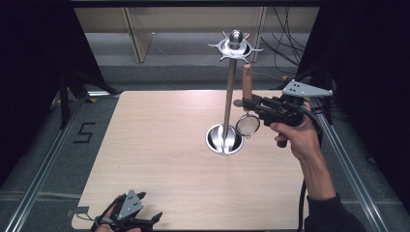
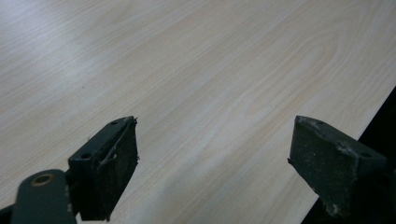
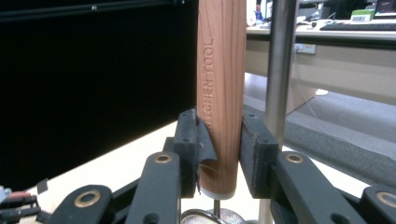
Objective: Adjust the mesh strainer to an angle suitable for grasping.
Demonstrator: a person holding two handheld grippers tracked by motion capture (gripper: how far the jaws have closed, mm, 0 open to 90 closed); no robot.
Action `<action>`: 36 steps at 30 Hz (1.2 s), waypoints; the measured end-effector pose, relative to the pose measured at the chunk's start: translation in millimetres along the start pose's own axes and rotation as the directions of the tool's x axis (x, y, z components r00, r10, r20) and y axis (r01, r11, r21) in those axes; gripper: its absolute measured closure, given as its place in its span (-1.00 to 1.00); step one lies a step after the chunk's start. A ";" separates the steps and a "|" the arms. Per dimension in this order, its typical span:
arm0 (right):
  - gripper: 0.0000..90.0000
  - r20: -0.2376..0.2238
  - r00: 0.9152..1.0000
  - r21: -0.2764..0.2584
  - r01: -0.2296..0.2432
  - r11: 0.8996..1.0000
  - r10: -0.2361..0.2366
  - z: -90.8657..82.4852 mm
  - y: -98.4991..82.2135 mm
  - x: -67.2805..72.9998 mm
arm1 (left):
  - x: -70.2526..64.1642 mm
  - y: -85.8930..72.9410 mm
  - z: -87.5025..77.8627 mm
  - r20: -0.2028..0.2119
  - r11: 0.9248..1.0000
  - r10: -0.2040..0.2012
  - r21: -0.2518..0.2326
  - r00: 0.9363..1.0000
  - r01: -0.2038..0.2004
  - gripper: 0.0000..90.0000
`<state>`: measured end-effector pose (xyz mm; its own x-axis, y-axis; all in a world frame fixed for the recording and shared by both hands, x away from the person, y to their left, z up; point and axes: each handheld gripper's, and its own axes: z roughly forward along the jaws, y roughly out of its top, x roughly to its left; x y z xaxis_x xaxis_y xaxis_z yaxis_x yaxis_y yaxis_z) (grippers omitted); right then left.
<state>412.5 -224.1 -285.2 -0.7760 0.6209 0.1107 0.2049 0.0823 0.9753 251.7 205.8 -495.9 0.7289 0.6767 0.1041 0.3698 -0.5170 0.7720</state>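
In the high view, the right gripper [image 1: 252, 102] sits right of centre, clamped on the wooden handle [image 1: 247, 79] of a small strainer [image 1: 247, 125], handle up and mesh bowl hanging just beside the steel pole [image 1: 230, 96] of a utensil stand whose round base [image 1: 224, 139] rests on the pale wooden table [image 1: 159, 154]; the hooked crown [image 1: 235, 47] is at the top centre. The left gripper [image 1: 140, 220] lies at the lower left edge of the table. In the left gripper view its jaws stand wide apart over bare wood, holding nothing. In the right gripper view, the handle [image 3: 221, 93] stands upright in mid frame, pinched low near its metal end, the pole [image 3: 281, 70] just to its right. Such a low pinch could let the strainer swivel, and the bowl may knock the pole and tip the stand.
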 end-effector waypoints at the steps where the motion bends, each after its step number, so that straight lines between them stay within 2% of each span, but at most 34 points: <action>1: 0.59 -0.003 1.000 0.006 -0.028 1.000 0.028 -0.7 1.8 1.2 | -3.0 -0.8 -0.1 0.007 0.999 -0.041 0.003 0.999 0.041 -0.67; 2: 0.59 -0.003 1.000 0.006 -0.028 1.000 0.028 -0.7 1.8 1.2 | -3.0 -0.8 -0.1 0.007 0.999 -0.041 0.003 0.999 0.041 -0.67; 5: 0.59 0.002 1.000 -0.007 -0.013 1.000 0.013 0.5 6.7 -1.8 | 0.1 0.0 0.1 -0.001 1.000 0.000 -0.001 1.000 0.000 -0.67; 6: 0.59 0.008 1.000 -0.005 -0.011 1.000 0.011 0.6 8.0 -3.2 | -2.0 -0.5 0.0 0.001 1.000 -0.030 -0.001 1.000 0.030 -0.67; 7: 0.59 0.010 1.000 -0.020 -0.009 1.000 0.010 1.2 8.8 -4.7 | -2.0 -0.6 -0.2 0.003 1.000 -0.029 0.005 1.000 0.029 -0.67; 8: 0.59 0.006 1.000 -0.006 -0.020 1.000 0.020 1.0 9.6 -5.8 | -3.0 -0.8 -0.1 0.007 0.999 -0.041 0.005 0.999 0.041 -0.67; 9: 0.59 0.008 1.000 -0.008 -0.030 1.000 0.030 1.2 9.9 -6.2 | -0.1 -0.1 -0.1 0.003 1.000 0.001 0.005 1.000 -0.001 -0.67; 10: 0.59 0.004 0.999 -0.009 -0.043 0.999 0.043 1.4 10.5 -9.1 | 0.1 0.0 0.0 -0.001 1.000 -0.001 -0.002 1.000 0.001 -0.67; 11: 0.59 0.003 0.998 -0.004 -0.057 0.998 0.057 1.3 10.5 -9.3 | -2.2 -0.7 -0.1 0.000 0.999 -0.037 0.002 0.999 0.037 -0.67; 12: 0.59 0.003 0.998 -0.004 -0.057 0.998 0.057 1.3 10.5 -9.3 | -2.2 -0.7 -0.1 0.000 0.999 -0.037 0.002 0.999 0.037 -0.67; 13: 0.59 0.003 0.998 -0.003 -0.055 0.998 0.055 1.6 10.6 -9.9 | -2.2 -0.8 0.0 0.003 0.999 -0.036 0.003 0.999 0.036 -0.67; 14: 0.59 -0.006 0.999 -0.001 -0.043 0.999 0.043 2.6 10.8 -10.9 | -0.2 -0.3 0.1 0.002 1.000 -0.005 0.002 1.000 0.005 -0.67; 15: 0.59 -0.002 0.999 -0.005 -0.037 0.999 0.037 3.4 10.9 -11.7 | 0.2 -0.2 0.2 0.001 1.000 0.000 0.002 1.000 0.000 -0.67; 16: 0.59 -0.005 0.999 -0.017 -0.036 0.999 0.036 4.4 10.7 -12.3 | 0.2 -0.1 0.2 -0.001 1.000 -0.001 -0.001 1.000 0.001 -0.67; 17: 0.59 -0.010 0.998 0.006 -0.065 0.998 0.065 5.0 10.7 -11.7 | -2.2 -0.5 -0.1 0.002 0.999 -0.032 0.005 1.000 0.032 -0.67; 18: 0.59 -0.007 0.999 -0.006 -0.045 0.999 0.045 7.2 10.5 -13.6 | -2.2 -0.5 -0.1 0.002 0.999 -0.032 0.005 1.000 0.032 -0.67; 19: 0.59 -0.007 0.999 -0.006 -0.045 0.999 0.045 7.2 10.5 -13.6 | -0.4 -0.1 -0.3 0.006 1.000 -0.002 0.007 1.000 0.002 -0.67; 20: 0.59 -0.008 0.997 0.016 -0.075 0.997 0.075 6.9 10.8 -12.3 | -0.4 -0.3 0.1 0.002 1.000 -0.006 0.004 1.000 0.006 -0.67; 21: 0.59 -0.007 0.999 0.002 -0.049 0.999 0.049 9.7 10.7 -15.2 | 0.3 -0.1 0.2 0.000 1.000 0.001 0.001 1.000 -0.001 -0.67; 23: 0.59 -0.012 0.998 0.009 -0.065 0.998 0.065 10.1 10.7 -14.7 | 0.2 0.1 -0.1 0.000 1.000 0.000 -0.001 1.000 0.000 -0.67; 24: 0.59 -0.012 0.997 0.015 -0.076 0.997 0.077 11.3 10.6 -14.4 | -3.2 -0.8 0.1 0.003 0.999 -0.047 0.001 0.999 0.047 -0.67; 25: 0.59 -0.015 0.998 0.017 -0.066 0.998 0.066 11.9 10.8 -15.2 | 0.1 -0.1 -0.1 0.003 1.000 0.001 0.005 1.000 -0.001 -0.67; 26: 0.59 -0.014 0.997 0.014 -0.072 0.997 0.072 13.3 10.7 -15.4 | 0.3 -0.1 0.0 0.001 1.000 0.003 0.003 1.000 -0.003 -0.67; 27: 0.59 -0.011 0.998 0.006 -0.067 0.998 0.067 14.6 10.5 -16.2 | 0.1 0.0 0.0 0.000 1.000 0.000 0.000 1.000 0.000 -0.67; 28: 0.59 -0.017 0.998 0.002 -0.064 0.998 0.064 15.8 10.5 -17.0 | -2.2 -0.5 -0.2 0.001 0.999 -0.034 0.003 0.999 0.034 -0.67; 29: 0.59 -0.011 0.996 0.022 -0.085 0.996 0.085 15.6 10.5 -15.8 | -2.2 -0.5 -0.3 0.004 1.000 -0.031 0.005 1.000 0.031 -0.67; 30: 0.59 -0.009 0.998 0.022 -0.068 0.997 0.068 17.5 10.6 -17.3 | 0.0 -0.1 -0.2 0.002 1.000 0.000 0.003 1.000 0.000 -0.67; 32: 0.59 -0.009 0.997 0.026 -0.075 0.997 0.075 17.6 10.6 -16.8 | 0.1 0.0 -0.1 0.000 1.000 -0.001 0.000 1.000 0.001 -0.67; 33: 0.59 -0.009 0.997 0.022 -0.070 0.997 0.071 18.5 10.4 -17.2 | -1.9 -0.5 -0.2 0.001 1.000 -0.030 0.003 1.000 0.030 -0.67; 35: 0.59 -0.006 0.997 0.029 -0.078 0.997 0.078 19.2 10.1 -16.8 | -2.9 -0.8 -0.2 0.009 0.999 -0.039 0.007 0.999 0.039 -0.67; 36: 0.59 -0.008 0.996 0.028 -0.083 0.996 0.083 19.7 10.1 -16.5 | 0.1 0.1 -0.1 0.001 1.000 0.005 0.003 1.000 -0.005 -0.67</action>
<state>439.1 -218.2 -280.9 -0.7609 0.6195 0.1930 0.2853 0.0522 0.9570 251.8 205.9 -495.8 0.7312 0.6737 0.1073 0.3680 -0.5220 0.7695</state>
